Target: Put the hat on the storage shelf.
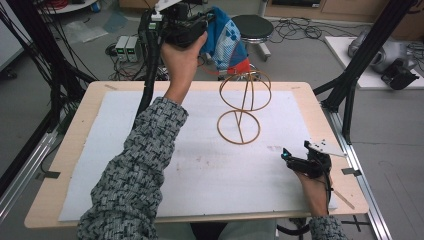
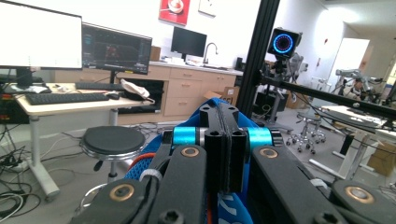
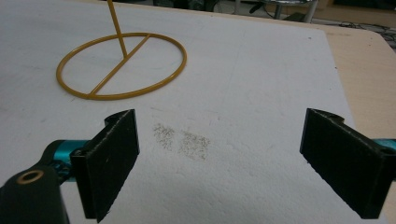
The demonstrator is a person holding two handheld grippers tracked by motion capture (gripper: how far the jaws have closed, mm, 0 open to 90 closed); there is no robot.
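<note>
A gold wire stand (image 1: pixel 241 107) rises from the white mat, a flat ring at its base and a round cage on top. Up beyond the table's far edge, my left gripper (image 1: pixel 209 24) is shut on a blue cloth (image 1: pixel 227 42) patterned white with a red edge. The cloth hangs just above and behind the cage. In the left gripper view the jaws are pressed together (image 2: pixel 227 140), with blue cloth (image 2: pixel 233 205) below them. My right gripper (image 1: pixel 289 156) rests low at the mat's right side, open and holding nothing. The right gripper view shows its jaws spread wide (image 3: pixel 224 158), with the stand's base ring (image 3: pixel 122 65) ahead.
A white mat (image 1: pixel 150 150) covers most of the wooden table (image 1: pixel 75 160). A black stool (image 1: pixel 252 27) stands behind the table, with cables across the floor. Black frame posts (image 1: pixel 350 85) rise at both sides. A desk with monitors (image 2: pixel 70 46) is far off.
</note>
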